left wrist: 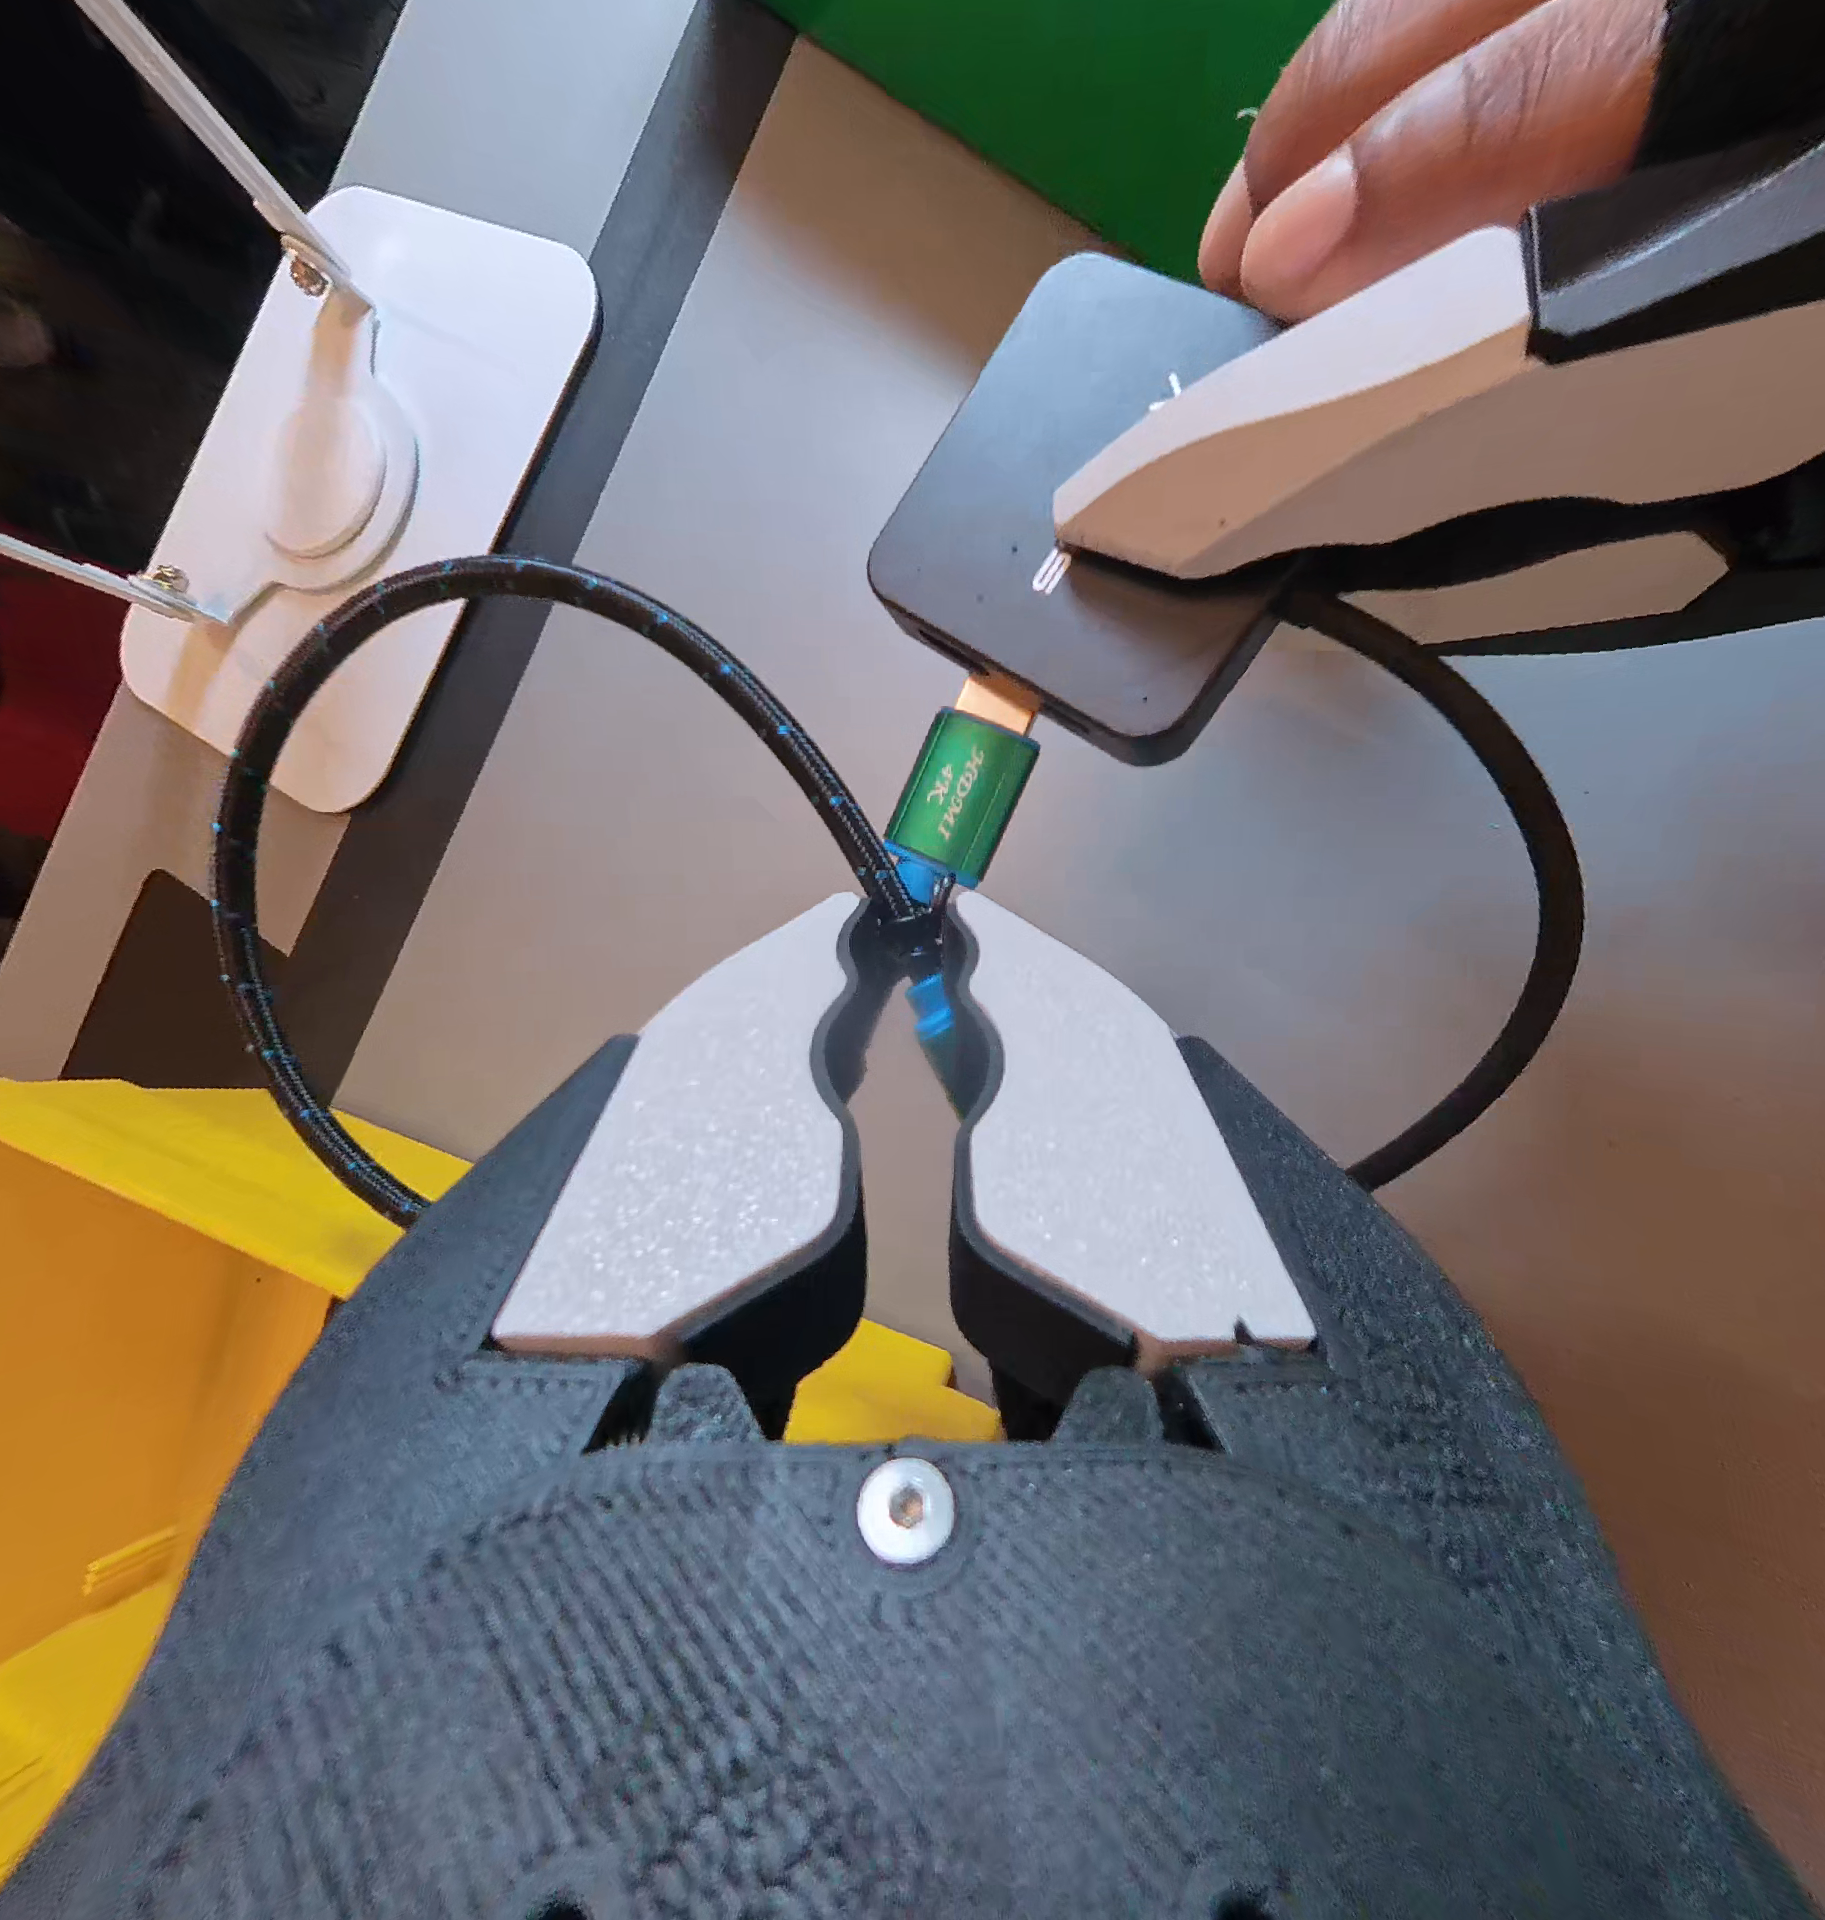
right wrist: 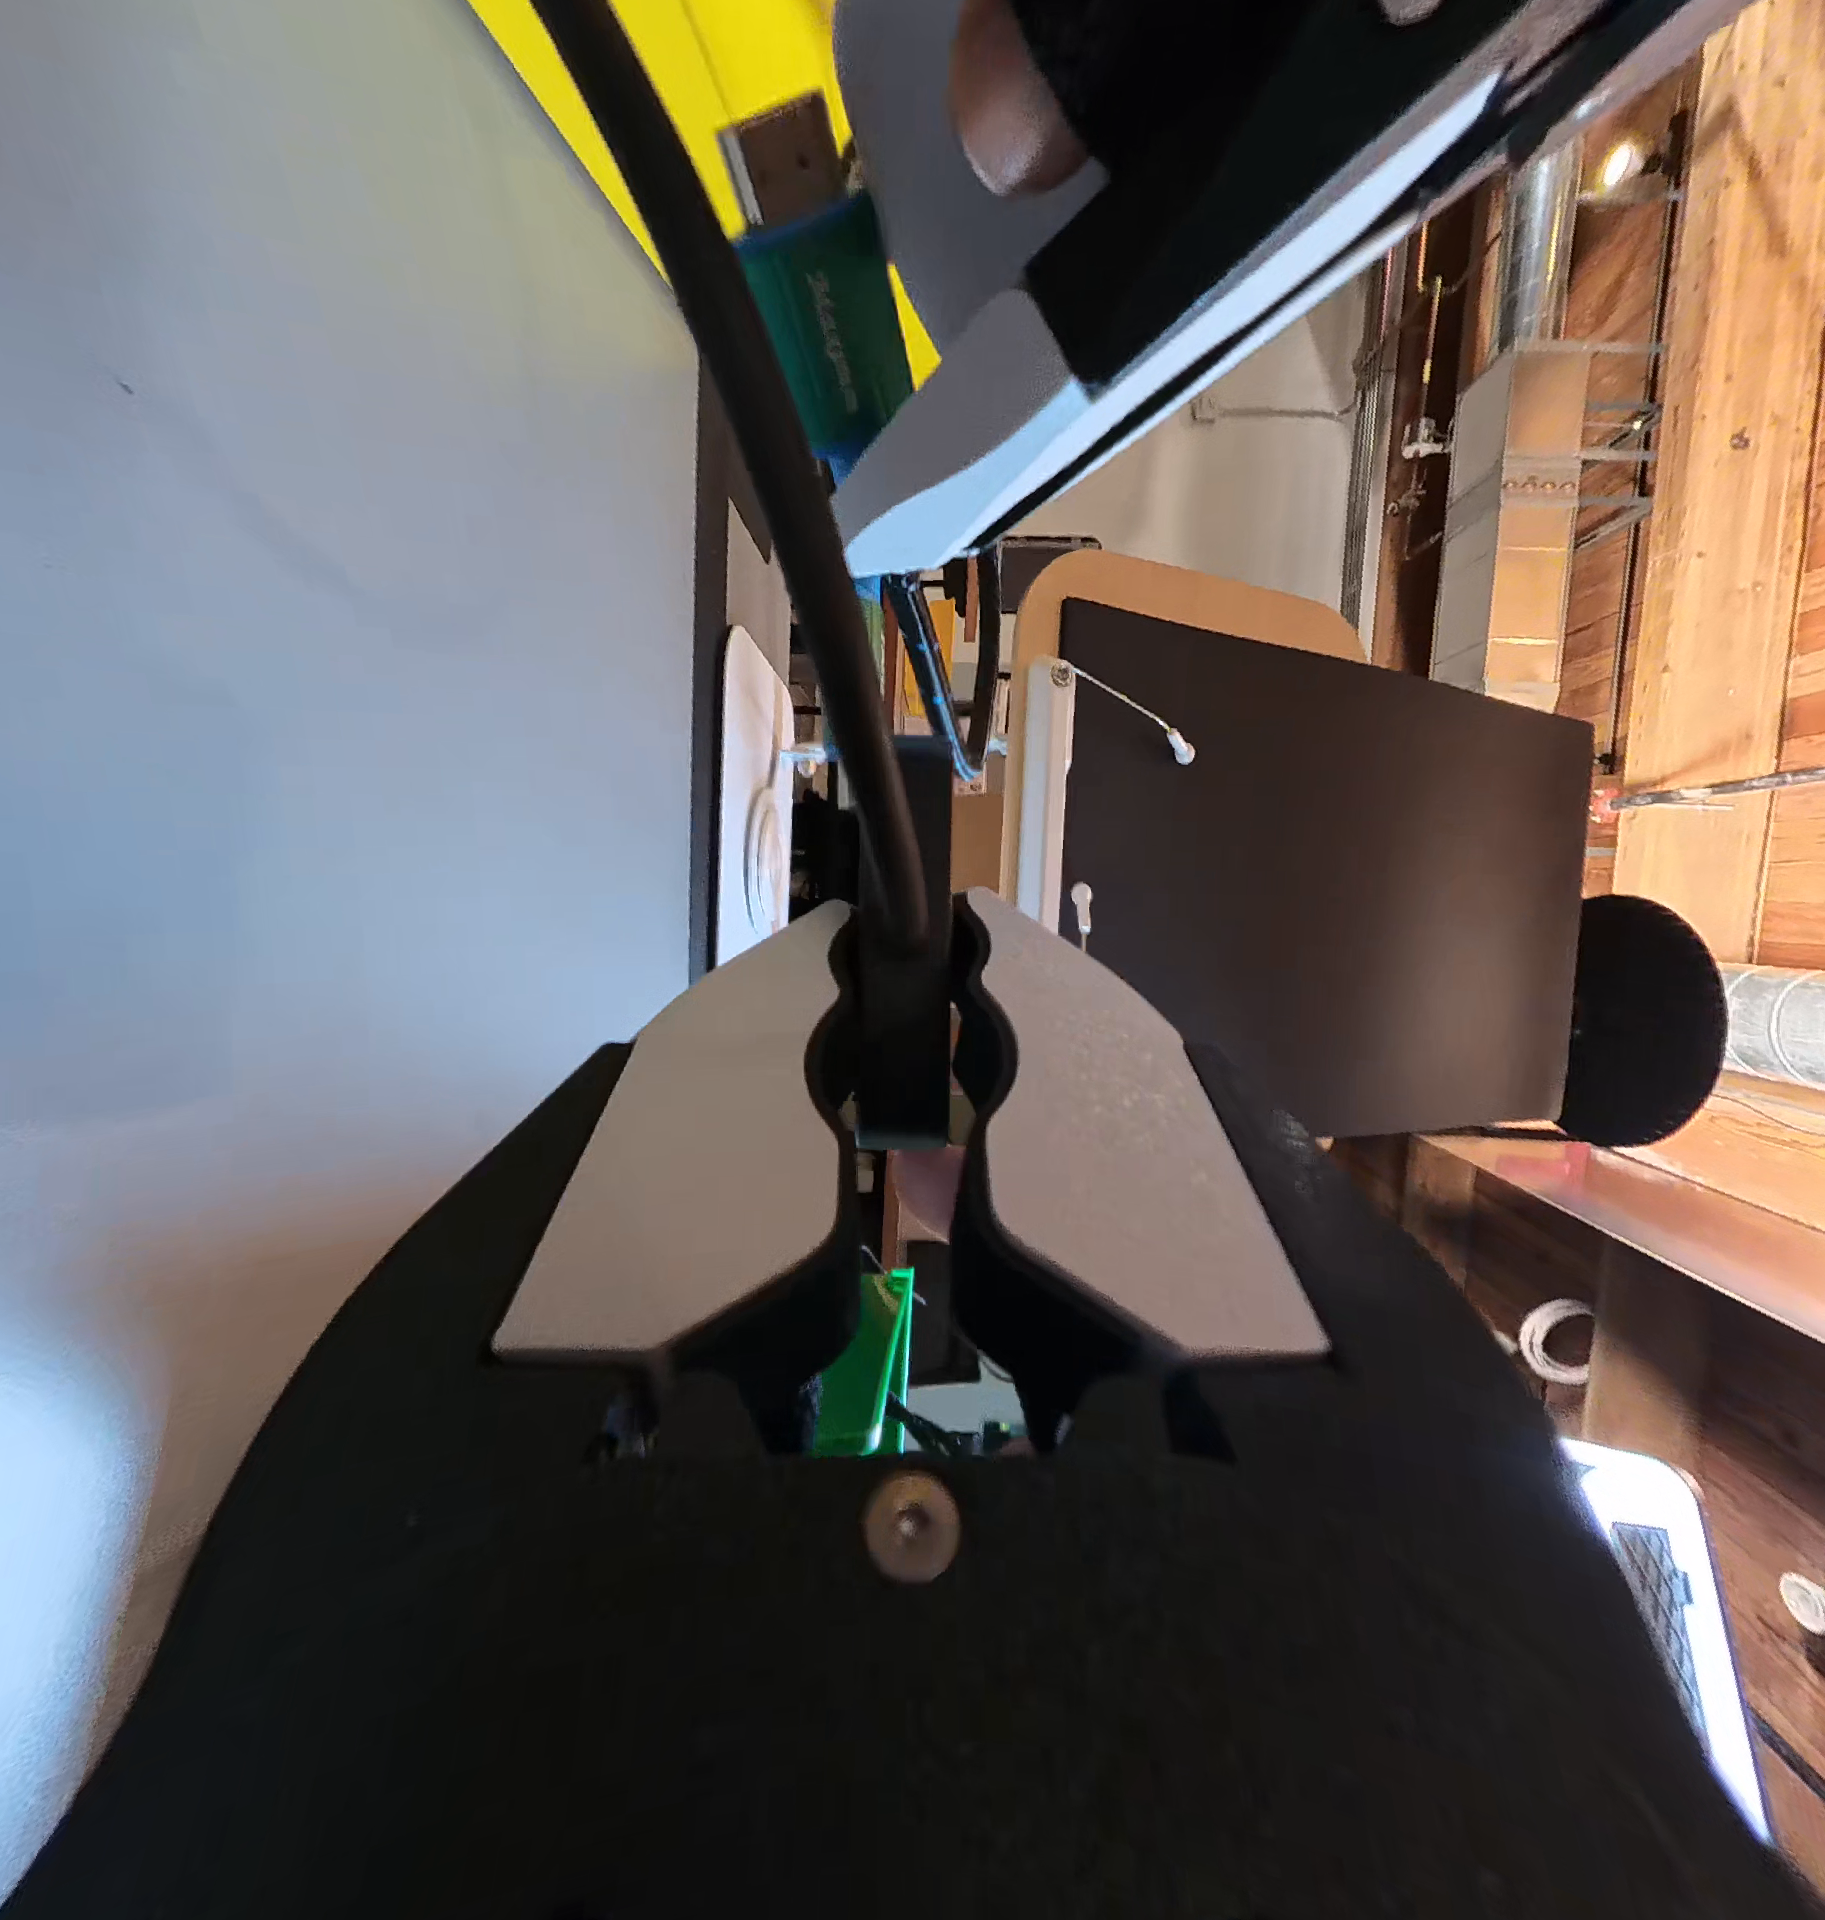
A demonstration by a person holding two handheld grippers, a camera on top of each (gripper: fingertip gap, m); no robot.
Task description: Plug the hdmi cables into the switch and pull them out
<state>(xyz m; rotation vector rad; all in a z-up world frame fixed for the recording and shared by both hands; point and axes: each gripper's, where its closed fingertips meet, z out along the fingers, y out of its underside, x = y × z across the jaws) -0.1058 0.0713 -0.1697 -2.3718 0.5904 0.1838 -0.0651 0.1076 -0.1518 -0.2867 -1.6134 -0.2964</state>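
In the left wrist view, my left gripper [left wrist: 903, 914] is shut on the black braided HDMI cable [left wrist: 233, 831], right behind its green connector [left wrist: 955, 800]. The connector's gold tip sits partly inside a port on the edge of the black switch [left wrist: 1012, 468]. My right gripper [left wrist: 1069, 540] comes in from the right and is shut on the switch. In the right wrist view, the right gripper [right wrist: 903, 925] clamps the switch [right wrist: 892, 1081] edge-on. The left gripper [right wrist: 877, 551] is above it, beside another green connector [right wrist: 835, 301] with a bare tip.
The switch's own smooth black cable [left wrist: 1552, 883] loops over the grey table [left wrist: 1303, 1091] and also shows in the right wrist view [right wrist: 773, 416]. A yellow bin [left wrist: 108, 1299] stands near left. A white stand base [left wrist: 368, 468] lies far left. A hand [left wrist: 1407, 135] is on the right gripper. Spacing between my two grippers at the tips: around 6 centimetres.
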